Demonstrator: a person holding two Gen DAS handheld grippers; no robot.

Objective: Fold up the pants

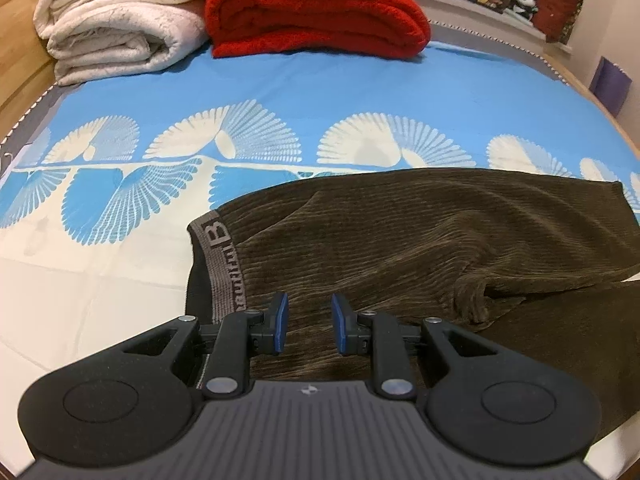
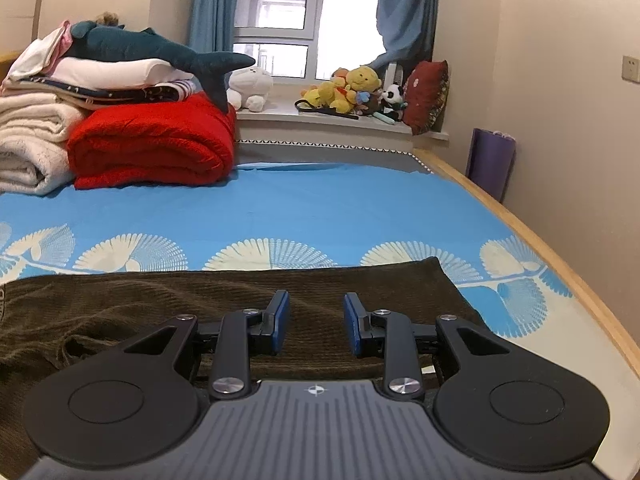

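Dark brown ribbed pants (image 1: 420, 232) lie flat across the blue and white patterned bed sheet (image 1: 280, 92), the grey waistband (image 1: 218, 256) at the left and the legs running right. My left gripper (image 1: 308, 322) is open and empty, hovering over the fabric just right of the waistband. In the right wrist view the pants (image 2: 240, 292) show their leg end near the bed's right side. My right gripper (image 2: 316, 322) is open and empty above that leg end.
A folded red blanket (image 1: 316, 12) and folded white blankets (image 1: 116, 20) sit at the far side of the bed. A plush shark (image 2: 160, 50) lies on the pile. Stuffed toys (image 2: 352, 90) line the windowsill. A wooden bed frame edge (image 2: 540, 240) runs along the right.
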